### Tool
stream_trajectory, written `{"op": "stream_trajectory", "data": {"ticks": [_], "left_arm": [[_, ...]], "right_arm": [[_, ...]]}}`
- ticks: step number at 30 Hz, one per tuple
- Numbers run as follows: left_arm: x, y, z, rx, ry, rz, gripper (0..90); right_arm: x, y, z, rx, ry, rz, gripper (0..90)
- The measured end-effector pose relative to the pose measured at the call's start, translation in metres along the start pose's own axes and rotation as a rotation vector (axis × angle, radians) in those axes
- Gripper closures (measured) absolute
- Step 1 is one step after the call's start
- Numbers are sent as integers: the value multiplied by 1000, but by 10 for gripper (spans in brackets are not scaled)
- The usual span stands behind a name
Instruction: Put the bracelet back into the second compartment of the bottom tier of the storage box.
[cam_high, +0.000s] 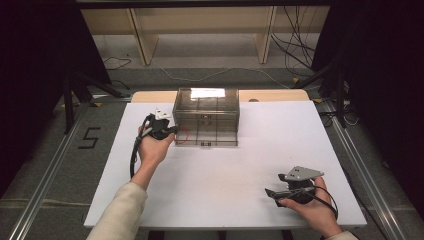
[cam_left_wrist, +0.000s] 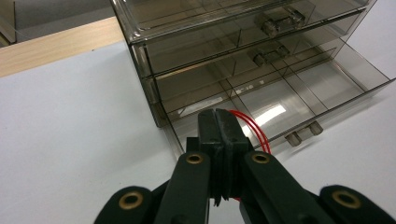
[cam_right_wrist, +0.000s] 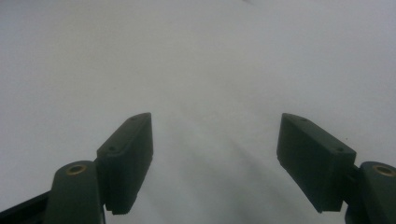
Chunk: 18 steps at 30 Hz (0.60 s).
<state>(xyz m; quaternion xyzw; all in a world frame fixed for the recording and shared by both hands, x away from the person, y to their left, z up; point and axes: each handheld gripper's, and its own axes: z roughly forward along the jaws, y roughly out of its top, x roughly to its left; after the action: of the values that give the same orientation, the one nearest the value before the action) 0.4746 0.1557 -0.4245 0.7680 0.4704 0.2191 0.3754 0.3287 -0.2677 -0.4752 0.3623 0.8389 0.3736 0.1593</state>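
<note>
A smoky clear drawer cabinet stands at the back middle of the white table. Its bottom drawer is pulled out, with dividers and nothing visible in its compartments. My left gripper sits at the drawer's left front corner, shut on a thin red loop that hangs over the drawer's near compartment. My right gripper rests low near the table's front right, open, with bare white surface between its fingers.
The two upper drawers are closed. A wooden strip borders the table's far side. Metal rails run along the floor on both sides, and cables lie beyond the table.
</note>
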Motion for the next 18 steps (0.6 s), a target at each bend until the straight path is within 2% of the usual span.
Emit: {"op": "stream_trajectory", "data": {"ticks": [18], "left_arm": [[-11,5,6,-1,-16,19,900]], "right_arm": [[-1,0,-1,-5,-4,4,279]]}}
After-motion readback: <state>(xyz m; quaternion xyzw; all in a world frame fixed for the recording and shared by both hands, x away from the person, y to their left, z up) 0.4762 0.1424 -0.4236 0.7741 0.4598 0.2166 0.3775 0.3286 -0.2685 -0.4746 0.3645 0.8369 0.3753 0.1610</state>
